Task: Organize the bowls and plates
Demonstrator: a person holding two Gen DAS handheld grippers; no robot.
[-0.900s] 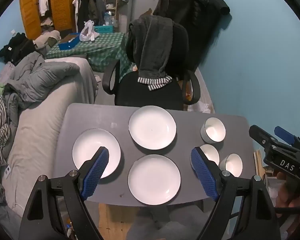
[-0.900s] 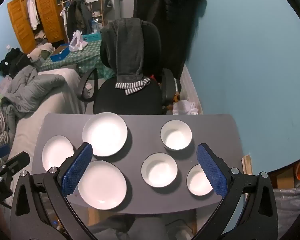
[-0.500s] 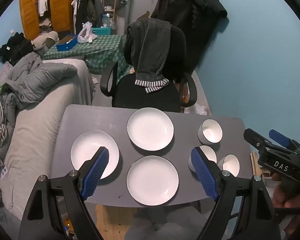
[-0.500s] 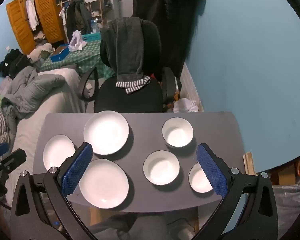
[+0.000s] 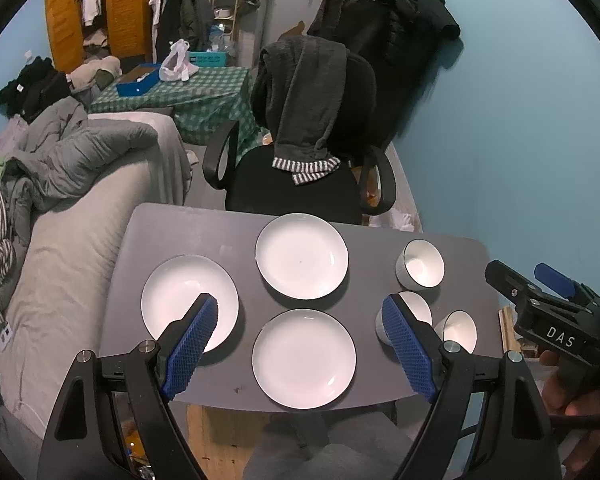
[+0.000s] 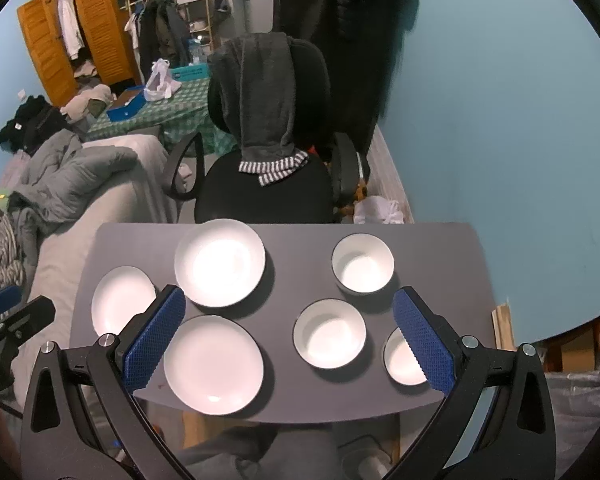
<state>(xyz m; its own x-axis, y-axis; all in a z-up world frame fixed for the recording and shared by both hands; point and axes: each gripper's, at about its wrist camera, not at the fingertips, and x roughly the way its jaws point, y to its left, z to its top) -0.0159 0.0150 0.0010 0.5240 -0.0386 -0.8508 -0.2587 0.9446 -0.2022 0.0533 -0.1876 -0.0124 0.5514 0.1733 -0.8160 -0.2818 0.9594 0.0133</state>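
Three white plates lie on a grey table [image 5: 372, 248]: a left plate [image 5: 180, 292], a far plate [image 5: 301, 261] and a near plate [image 5: 304, 358]. Three white bowls stand at the right: a far bowl [image 6: 363, 263], a middle bowl [image 6: 329, 333] and a near bowl [image 6: 400, 358]. My left gripper [image 5: 300, 346] is open and empty, high above the near plate. My right gripper [image 6: 288, 338] is open and empty, high above the table, between the near plate [image 6: 213, 365] and the middle bowl. The right gripper also shows at the right of the left wrist view [image 5: 552, 304].
A black office chair [image 5: 300, 184] draped with a dark garment stands behind the table. A grey sofa with bedding [image 5: 72, 200] runs along the left. A blue wall [image 5: 500, 120] is at the right. A green checked table [image 5: 196, 92] stands further back.
Both grippers have shifted slightly; the table and dishes sit a little lower and smaller in both views. Nothing on the table has moved.
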